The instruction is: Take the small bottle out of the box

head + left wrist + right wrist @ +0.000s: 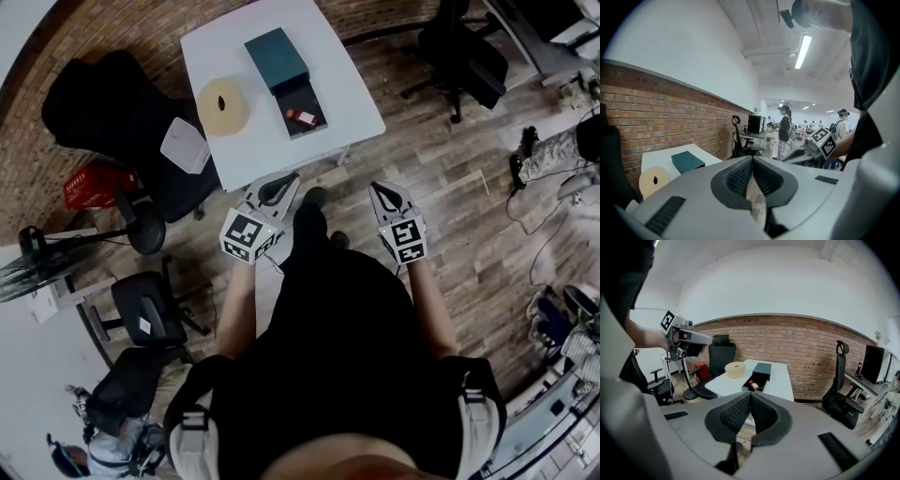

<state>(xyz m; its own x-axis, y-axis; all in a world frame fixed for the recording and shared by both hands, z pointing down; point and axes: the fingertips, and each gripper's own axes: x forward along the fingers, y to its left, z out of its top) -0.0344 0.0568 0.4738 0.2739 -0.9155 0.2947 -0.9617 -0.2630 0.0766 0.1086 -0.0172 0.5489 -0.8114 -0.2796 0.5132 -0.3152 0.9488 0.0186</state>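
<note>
The small bottle [302,117], red with a pale cap, lies in an open dark box [310,96] on the white table [255,150]. The box's teal lid [277,57] rests against its far end. The right gripper view shows the bottle [753,385] in the box [751,382] ahead. Both grippers hover over the floor, short of the table's near edge. My left gripper [279,186] is shut and empty, its pads [740,174] meeting. My right gripper [387,194] is also shut with nothing in it, pads [761,411] touching.
A round tan container [222,105] sits on the table left of the box. A black office chair [112,112] with a white pad stands at the table's left, and another chair [459,52] at the right. Wooden floor lies between me and the table.
</note>
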